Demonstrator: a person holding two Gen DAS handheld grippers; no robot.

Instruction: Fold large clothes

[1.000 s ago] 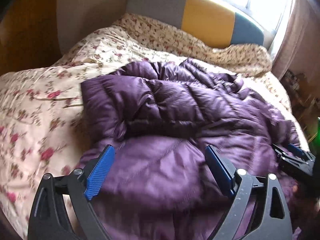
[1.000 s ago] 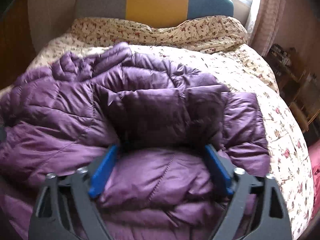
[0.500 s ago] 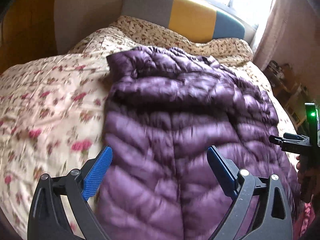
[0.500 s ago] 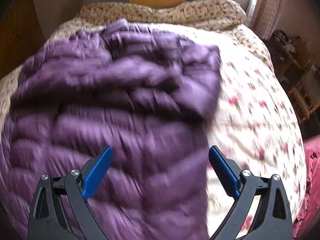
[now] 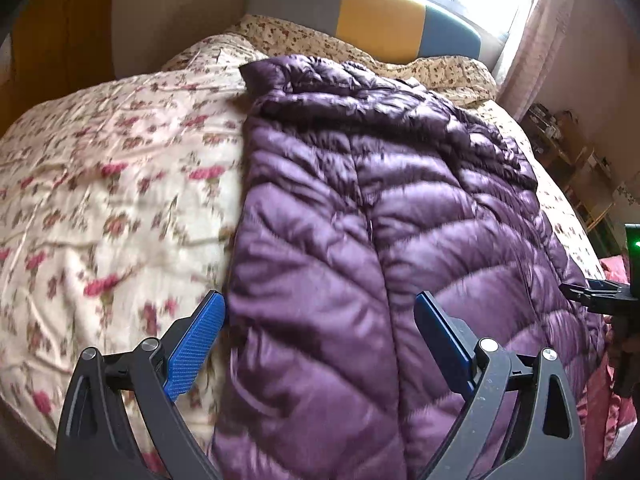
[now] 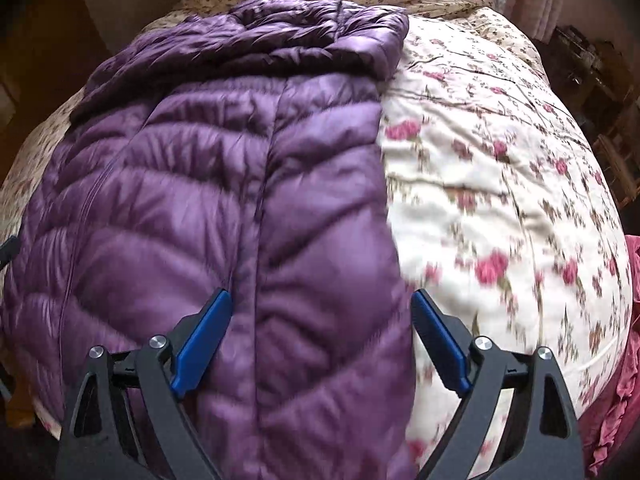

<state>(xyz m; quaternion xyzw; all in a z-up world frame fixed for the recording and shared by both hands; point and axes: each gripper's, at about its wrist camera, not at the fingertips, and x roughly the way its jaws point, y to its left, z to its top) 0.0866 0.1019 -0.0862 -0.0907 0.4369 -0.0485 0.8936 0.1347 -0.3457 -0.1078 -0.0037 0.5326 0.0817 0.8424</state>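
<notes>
A purple quilted puffer jacket (image 5: 380, 208) lies spread lengthwise on the bed, collar toward the headboard, hem toward me. It also shows in the right wrist view (image 6: 240, 184). My left gripper (image 5: 320, 340) is open and empty, its blue pads straddling the jacket's near left part above the hem. My right gripper (image 6: 320, 336) is open and empty over the jacket's near right edge. The right gripper's tip shows at the right edge of the left wrist view (image 5: 600, 292).
The jacket rests on a floral quilt (image 5: 100, 184) covering the bed (image 6: 500, 200). A grey, yellow and blue headboard (image 5: 380, 12) stands at the far end under a bright window. Cluttered shelves (image 5: 576, 152) stand right of the bed. A pink ruffled cloth (image 6: 616, 412) hangs at the near right.
The jacket was bunched up a second ago and now lies spread out flat and long. Both grippers have pulled back toward the bed's near end, still open.
</notes>
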